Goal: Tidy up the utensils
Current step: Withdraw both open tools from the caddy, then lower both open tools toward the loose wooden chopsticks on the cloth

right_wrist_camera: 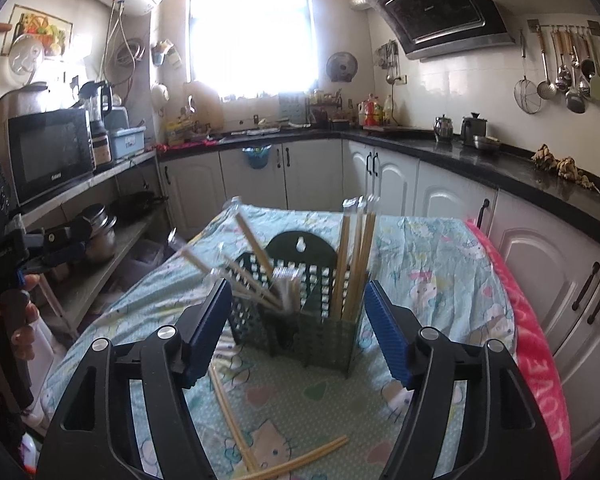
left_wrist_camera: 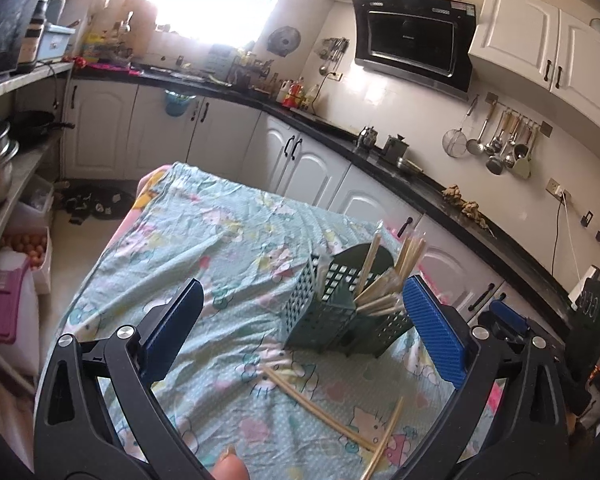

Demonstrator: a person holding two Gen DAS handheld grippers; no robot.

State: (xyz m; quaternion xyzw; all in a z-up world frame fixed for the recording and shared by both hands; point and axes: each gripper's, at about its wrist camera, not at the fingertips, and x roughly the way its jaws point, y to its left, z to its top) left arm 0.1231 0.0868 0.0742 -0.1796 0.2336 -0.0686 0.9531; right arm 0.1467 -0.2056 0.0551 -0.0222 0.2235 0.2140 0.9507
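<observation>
A dark green perforated utensil holder [left_wrist_camera: 332, 320] [right_wrist_camera: 308, 336] stands on the table with several wooden chopsticks [left_wrist_camera: 384, 280] [right_wrist_camera: 352, 264] upright and leaning in its compartments. Loose chopsticks [left_wrist_camera: 320, 412] [right_wrist_camera: 236, 424] lie on the cloth in front of it. My left gripper [left_wrist_camera: 300, 332] is open and empty, above the cloth just before the holder. My right gripper [right_wrist_camera: 300, 320] is open and empty, its blue pads on either side of the holder's front. The left gripper also shows at the left edge of the right wrist view [right_wrist_camera: 56, 246].
The table wears a light green cartoon-print cloth [left_wrist_camera: 204, 240] [right_wrist_camera: 432, 276] with a pink towel [right_wrist_camera: 540, 360] along its right edge. White cabinets and a black counter [right_wrist_camera: 500, 164] wrap around behind. Shelves with a microwave [right_wrist_camera: 48, 152] and pots stand at the left.
</observation>
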